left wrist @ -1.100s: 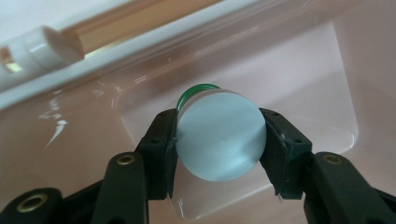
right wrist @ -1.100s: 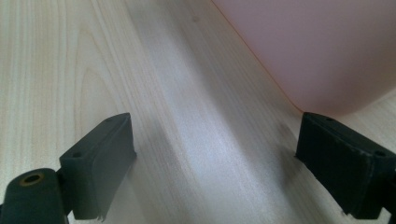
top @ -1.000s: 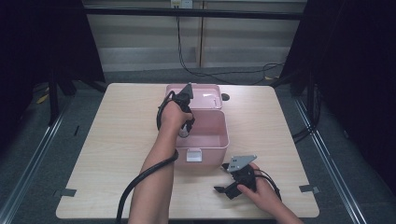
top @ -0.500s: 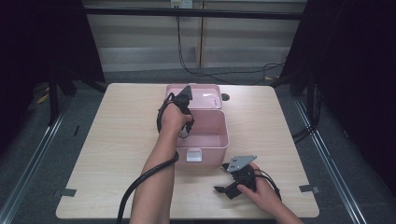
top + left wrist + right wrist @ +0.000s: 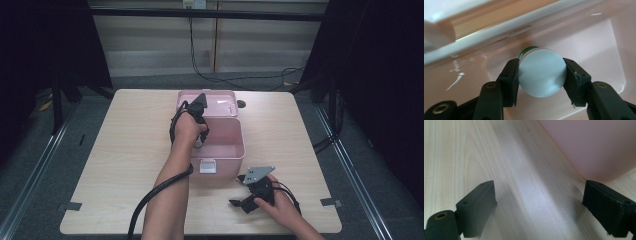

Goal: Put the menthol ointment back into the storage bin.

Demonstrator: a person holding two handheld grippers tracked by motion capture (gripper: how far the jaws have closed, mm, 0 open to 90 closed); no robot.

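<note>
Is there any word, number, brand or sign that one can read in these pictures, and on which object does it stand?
None can be read.
The pink box and its white latch carry no print.
The round pale-bottomed object that the left tool clamps shows a blank face.

You are working in a recording lab or test bay, not a home. The bare wooden table (image 5: 130, 150) stands alone on grey floor, black curtains (image 5: 380, 75) hang on both sides of it, metal rails (image 5: 30, 165) flank it, and cables (image 5: 235, 80) trail behind it.
</note>
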